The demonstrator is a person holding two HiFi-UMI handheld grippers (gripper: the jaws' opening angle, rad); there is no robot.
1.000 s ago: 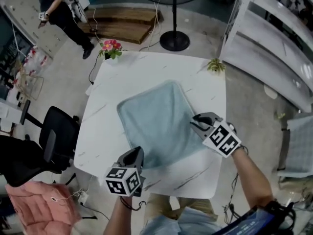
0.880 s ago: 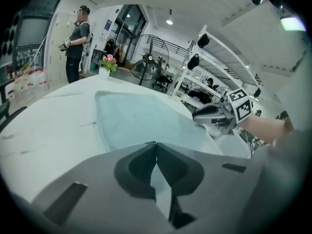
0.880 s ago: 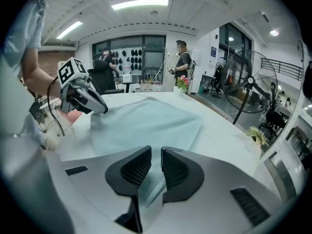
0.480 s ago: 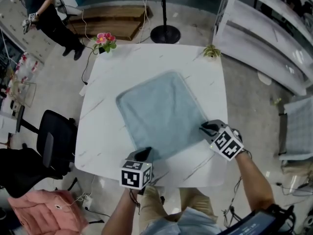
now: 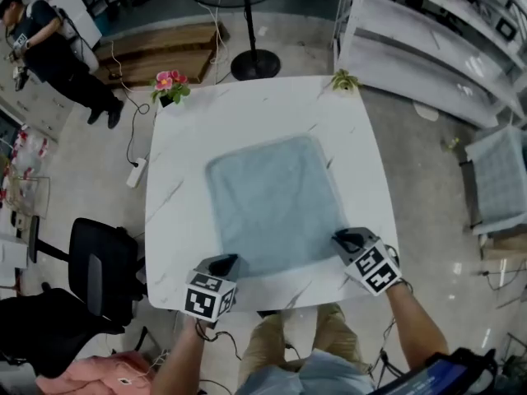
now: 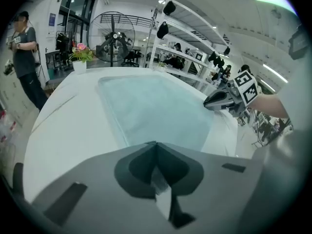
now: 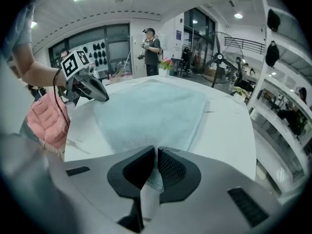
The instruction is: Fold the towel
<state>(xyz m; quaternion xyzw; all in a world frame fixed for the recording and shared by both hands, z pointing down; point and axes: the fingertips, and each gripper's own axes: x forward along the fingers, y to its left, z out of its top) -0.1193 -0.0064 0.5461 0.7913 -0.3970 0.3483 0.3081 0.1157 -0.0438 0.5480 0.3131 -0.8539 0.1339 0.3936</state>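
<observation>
Where the towel (image 5: 276, 204) lies, head view: spread flat on the white table (image 5: 177, 188), its near edge close to the table's near edge
Head view, left claw (image 5: 228, 262): tip at the towel's near left corner
Head view, right claw (image 5: 342, 239): tip at the towel's near right corner
Left gripper view, left claw (image 6: 155, 144): jaws fully together, a pale sliver of towel (image 6: 156, 108) nipped between them; the right claw (image 6: 210, 102) sits at the neighbouring corner
Right gripper view, right claw (image 7: 156, 151): jaws have just been closing and pinch the towel's (image 7: 151, 113) corner, cloth visible between the pads (image 7: 169, 168); the left claw (image 7: 100, 95) sits at the other corner
</observation>
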